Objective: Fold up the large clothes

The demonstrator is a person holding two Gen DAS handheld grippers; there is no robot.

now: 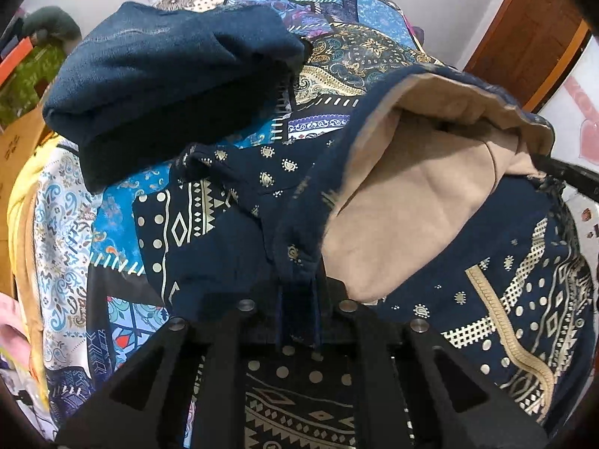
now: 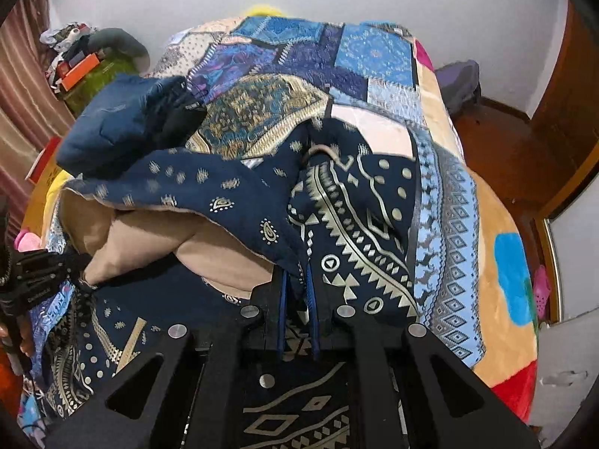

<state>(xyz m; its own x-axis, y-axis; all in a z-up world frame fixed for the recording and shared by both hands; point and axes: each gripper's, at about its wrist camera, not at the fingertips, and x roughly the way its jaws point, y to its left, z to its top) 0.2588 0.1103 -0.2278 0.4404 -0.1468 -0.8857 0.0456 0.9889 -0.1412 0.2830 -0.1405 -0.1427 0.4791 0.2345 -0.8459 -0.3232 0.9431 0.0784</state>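
A large navy garment (image 1: 524, 292) with cream and gold prints and a beige lining (image 1: 404, 217) lies spread over the bed. My left gripper (image 1: 299, 280) is shut on a navy edge of it, and the fabric rises from between the fingers. In the right wrist view my right gripper (image 2: 296, 277) is shut on another bunched edge of the same garment (image 2: 359, 224). The edge between the two grips hangs open, showing the lining (image 2: 194, 250). The left gripper (image 2: 41, 273) appears at that view's left edge, and the right gripper (image 1: 565, 174) at the left wrist view's right edge.
A folded dark blue garment (image 1: 168, 86) (image 2: 123, 127) rests on the patchwork bed cover (image 1: 329, 48) (image 2: 374, 56) beyond the navy one. A green bag with orange boxes (image 2: 86, 71) stands at the far left. Wooden floor (image 2: 501, 153) and a brown wooden door (image 1: 531, 37) lie to the right.
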